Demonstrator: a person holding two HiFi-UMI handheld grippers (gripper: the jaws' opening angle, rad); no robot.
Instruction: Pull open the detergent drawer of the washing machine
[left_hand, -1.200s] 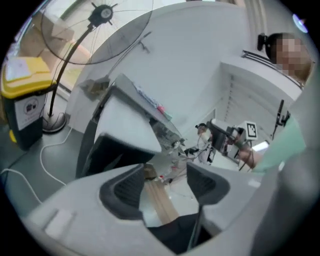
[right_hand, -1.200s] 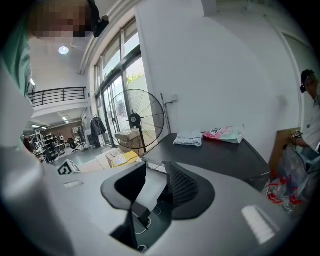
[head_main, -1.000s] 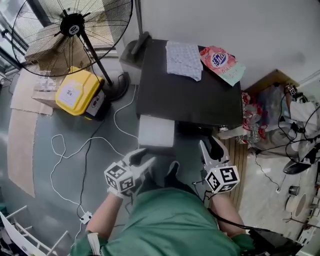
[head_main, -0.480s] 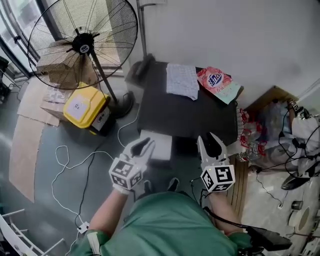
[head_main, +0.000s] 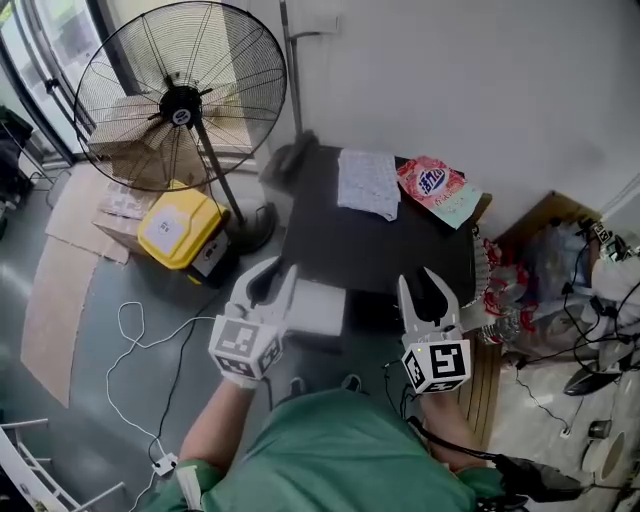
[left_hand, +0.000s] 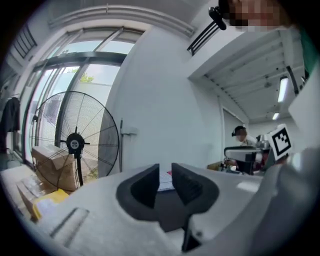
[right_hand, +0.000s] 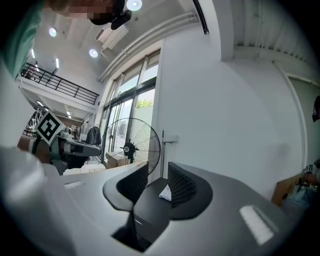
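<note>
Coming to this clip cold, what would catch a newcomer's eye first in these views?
The big black standing fan at the head view's upper left dominates, with a bright yellow box beside its base. At centre stands the dark-topped washing machine, with a pale cloth and a pink packet lying at its far edge.
</note>
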